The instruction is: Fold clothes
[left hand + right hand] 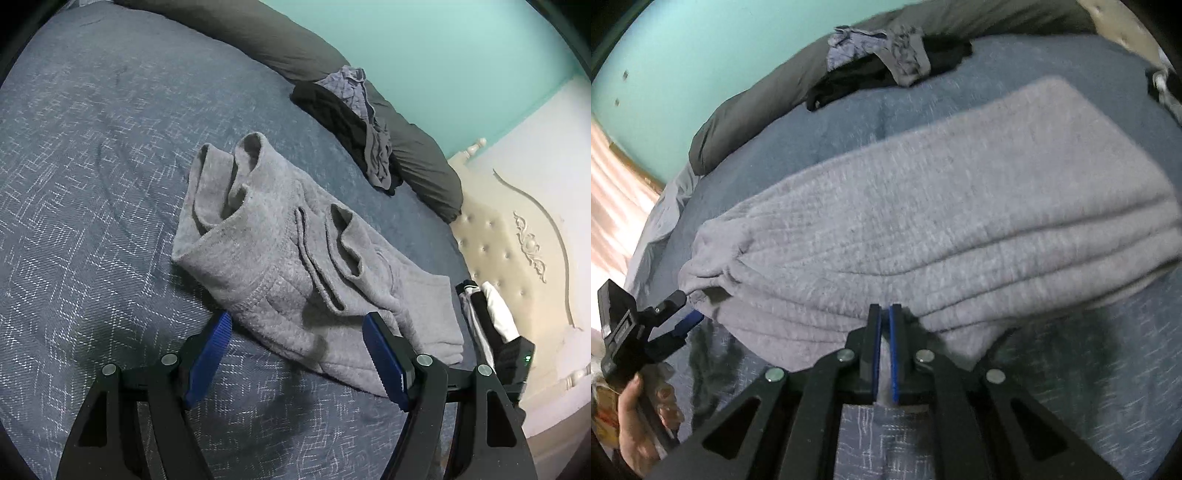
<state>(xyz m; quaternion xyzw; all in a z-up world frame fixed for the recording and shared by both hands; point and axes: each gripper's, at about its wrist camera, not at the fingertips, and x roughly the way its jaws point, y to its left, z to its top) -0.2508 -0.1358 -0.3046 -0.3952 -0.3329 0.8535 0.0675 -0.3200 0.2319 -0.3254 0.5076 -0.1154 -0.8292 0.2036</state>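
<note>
A grey fleece garment (277,236) lies folded in loose layers on the blue patterned bedspread (92,184). My left gripper (295,321) is open, its blue pads (212,350) wide apart at the garment's near hem, one on each side. In the right wrist view the same garment (942,203) fills the middle in stacked folds. My right gripper (885,308) is shut on its near edge, with grey cloth between the pads. The left gripper (685,308), held by a hand (635,424), sits at the garment's left end.
A heap of dark and blue-grey clothes (354,118) rests against a long dark grey bolster (417,147) along the teal wall. A cream tufted headboard (509,251) stands at the right, with black-and-white clothes (484,314) beside it. Curtains (617,192) hang at the left.
</note>
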